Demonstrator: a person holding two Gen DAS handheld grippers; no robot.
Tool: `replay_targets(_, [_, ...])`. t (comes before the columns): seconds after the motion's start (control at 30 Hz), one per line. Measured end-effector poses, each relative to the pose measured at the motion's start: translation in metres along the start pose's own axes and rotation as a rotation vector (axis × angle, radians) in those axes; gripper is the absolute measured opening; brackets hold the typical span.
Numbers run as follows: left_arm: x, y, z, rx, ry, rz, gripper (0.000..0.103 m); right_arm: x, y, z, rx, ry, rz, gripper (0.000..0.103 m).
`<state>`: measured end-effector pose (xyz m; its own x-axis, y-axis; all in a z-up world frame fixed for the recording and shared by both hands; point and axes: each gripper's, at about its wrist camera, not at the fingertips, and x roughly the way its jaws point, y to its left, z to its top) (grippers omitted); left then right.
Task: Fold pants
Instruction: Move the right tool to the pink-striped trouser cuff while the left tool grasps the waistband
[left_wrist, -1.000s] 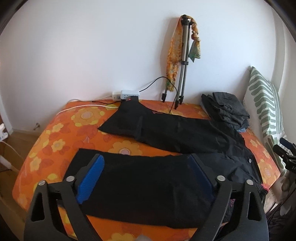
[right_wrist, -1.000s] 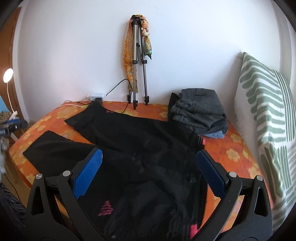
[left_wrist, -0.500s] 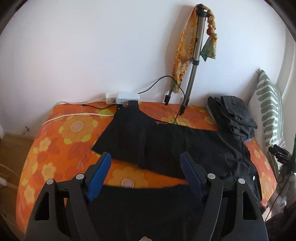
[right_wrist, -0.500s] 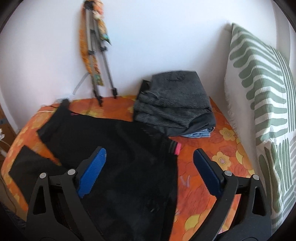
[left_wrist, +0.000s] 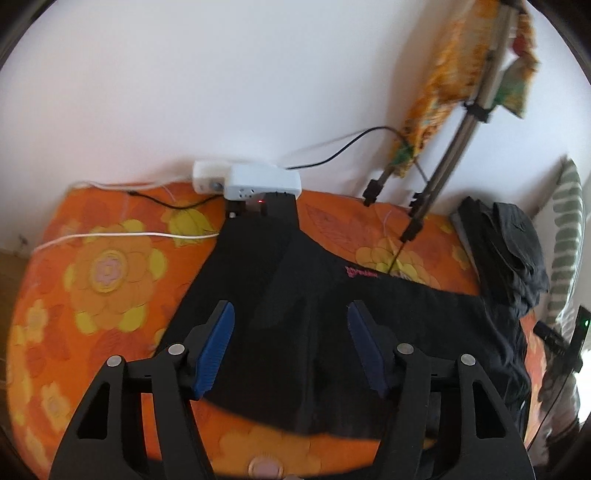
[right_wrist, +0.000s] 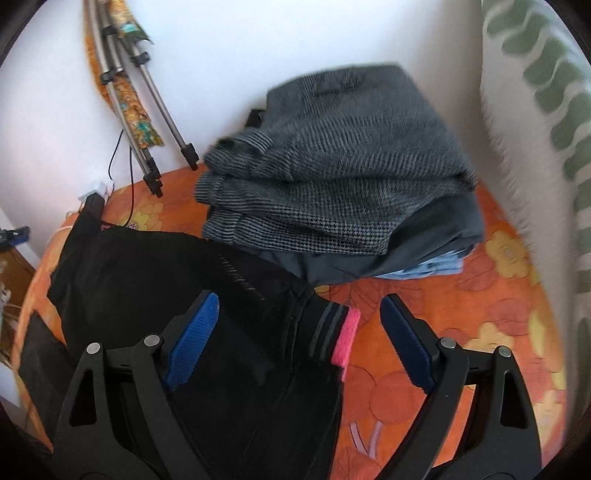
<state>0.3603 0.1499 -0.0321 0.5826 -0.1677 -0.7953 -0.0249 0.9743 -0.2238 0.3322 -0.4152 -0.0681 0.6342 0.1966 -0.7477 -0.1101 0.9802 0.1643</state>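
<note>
Black pants (left_wrist: 295, 295) lie spread on the orange flowered bedspread (left_wrist: 107, 280). In the left wrist view my left gripper (left_wrist: 291, 332) hovers over the far pant leg, near its cuff by the wall; its jaws are closing, and the blue pads do not press the cloth. In the right wrist view my right gripper (right_wrist: 299, 325) hangs above the waistband corner of the pants (right_wrist: 166, 277), where a pink strip (right_wrist: 345, 343) shows. Its jaws stand wide and are closing slightly, with nothing gripped.
A stack of folded grey clothes (right_wrist: 332, 177) sits at the back right of the bed. A striped green pillow (right_wrist: 546, 110) leans at the right. A tripod (left_wrist: 454, 140) with a scarf stands against the wall, and a white power strip (left_wrist: 255, 181) with cables lies nearby.
Both grippers have moved forward over the bed toward the wall and dipped lower. The left jaws have narrowed; the right view has swung toward the folded stack.
</note>
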Motion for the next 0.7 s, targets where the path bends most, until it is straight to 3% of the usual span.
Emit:
replay_targets(0.37, [0.088,0.011,0.029,0.052,0.084,0.097,0.064,0.037,-0.009,-0.006,-0.024,0.066,0.018,0.092])
replay_targets(0.6, [0.103,0.021,0.034,0.003,0.089,0.054,0.063,0.048,-0.014,-0.007,-0.018,0.086,0.034,0.092])
replay_targets(0.63, [0.103,0.021,0.034,0.001,0.086,0.049,0.061,0.05,-0.015,-0.007,-0.016,0.089,0.034,0.092])
replay_targets(0.7, [0.105,0.022,0.034,0.004,0.079,0.04,0.032,0.053,-0.016,-0.007,-0.013,0.098,0.038,0.092])
